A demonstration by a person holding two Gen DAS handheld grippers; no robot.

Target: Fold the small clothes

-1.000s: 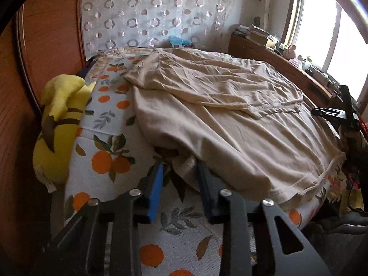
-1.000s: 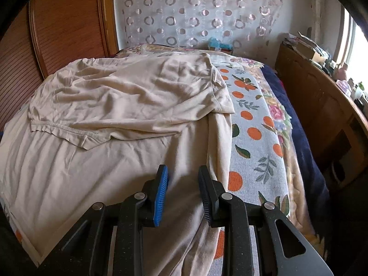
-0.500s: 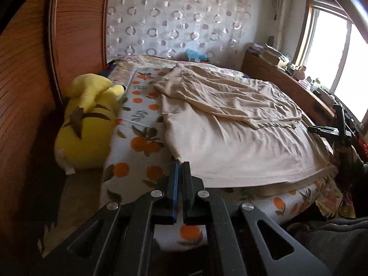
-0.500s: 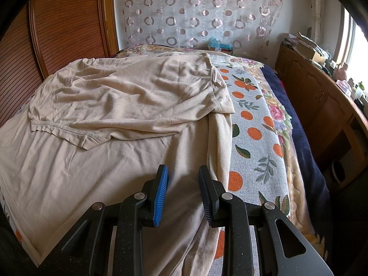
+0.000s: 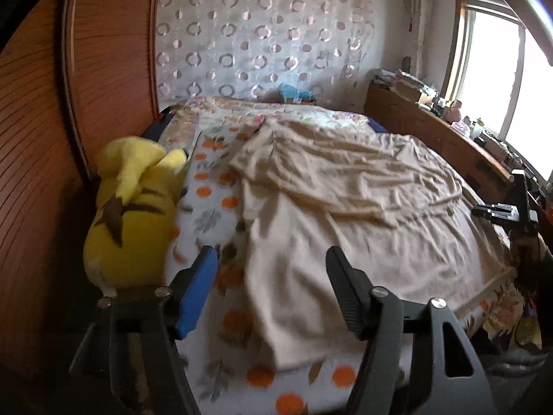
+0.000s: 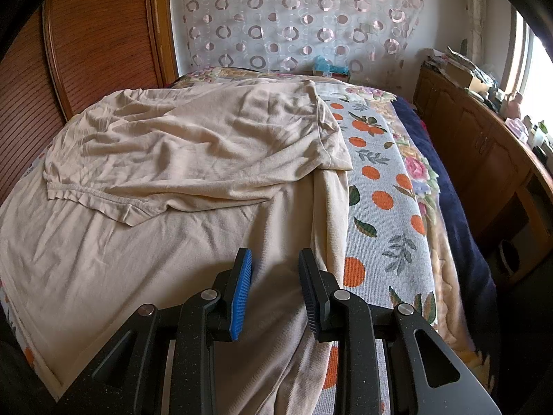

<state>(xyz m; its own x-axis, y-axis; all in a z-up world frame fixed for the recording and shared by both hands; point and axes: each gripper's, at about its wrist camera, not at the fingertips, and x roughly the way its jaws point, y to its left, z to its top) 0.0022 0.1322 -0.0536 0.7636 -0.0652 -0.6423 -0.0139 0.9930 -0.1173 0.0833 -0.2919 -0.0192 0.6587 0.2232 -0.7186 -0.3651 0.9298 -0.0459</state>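
A: Since the beige garment (image 6: 193, 207) lies on the bed (image 6: 387, 228) with its top part folded down, we call one fold done, more left.
B: Hand-held grippers?
A: Left hand-held gripper (image 5: 273, 290) has just been opening, jaws wide apart, nothing between; half a second ago they were shut. Right hand-held gripper (image 6: 274, 287) has just been opening slightly above the cloth's right edge, gripping nothing.
B: The yellow plush (image 5: 134, 214) lies beside.
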